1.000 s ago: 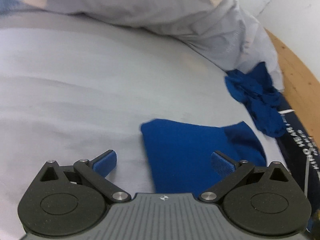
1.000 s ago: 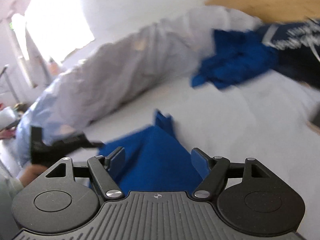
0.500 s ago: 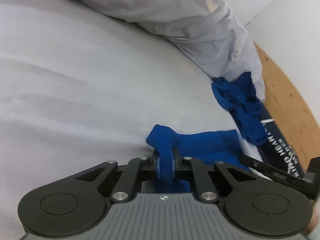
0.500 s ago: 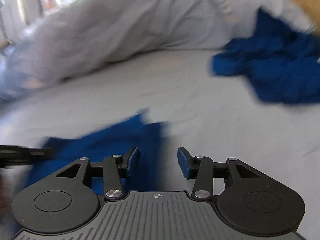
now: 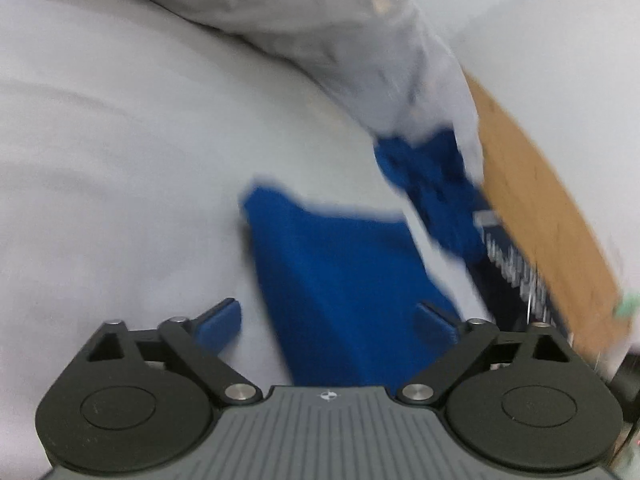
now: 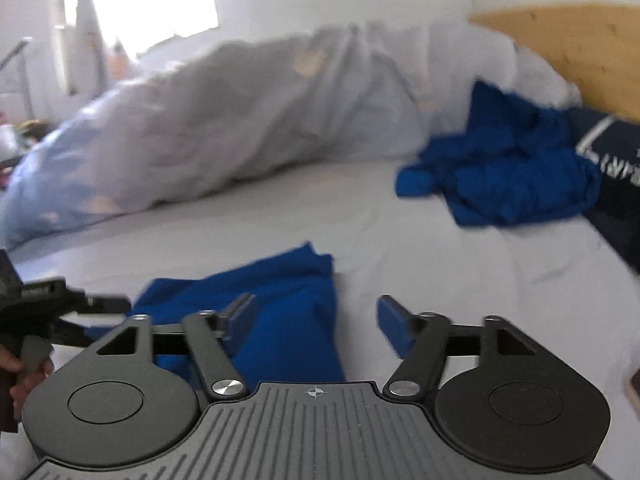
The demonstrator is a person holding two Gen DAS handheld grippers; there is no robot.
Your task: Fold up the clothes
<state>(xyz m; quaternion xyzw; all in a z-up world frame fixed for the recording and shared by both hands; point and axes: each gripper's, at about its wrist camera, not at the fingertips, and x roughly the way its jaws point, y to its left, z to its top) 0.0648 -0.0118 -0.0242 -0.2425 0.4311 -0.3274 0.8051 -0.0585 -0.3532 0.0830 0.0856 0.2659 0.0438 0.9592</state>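
Note:
A folded blue garment (image 5: 340,272) lies flat on the white bed sheet (image 5: 120,184). My left gripper (image 5: 326,322) hovers over its near end with jaws opening wide, the pads clear of the cloth. In the right wrist view the same blue garment (image 6: 280,300) lies just ahead and left. My right gripper (image 6: 316,324) is above its right edge, jaws opening, nothing pressed between the pads. The left gripper's body (image 6: 44,308), held by a hand, shows at the left edge there.
A crumpled blue garment (image 6: 508,176) lies at the head of the bed beside a dark navy printed one (image 6: 616,160). A bunched white duvet (image 6: 248,128) runs along the far side. A wooden headboard (image 6: 568,44) stands behind.
Half a second ago my left gripper was shut on a fold of the blue garment; now it has let go and stands open. The right jaws narrowed, then widened again, and that view turned.

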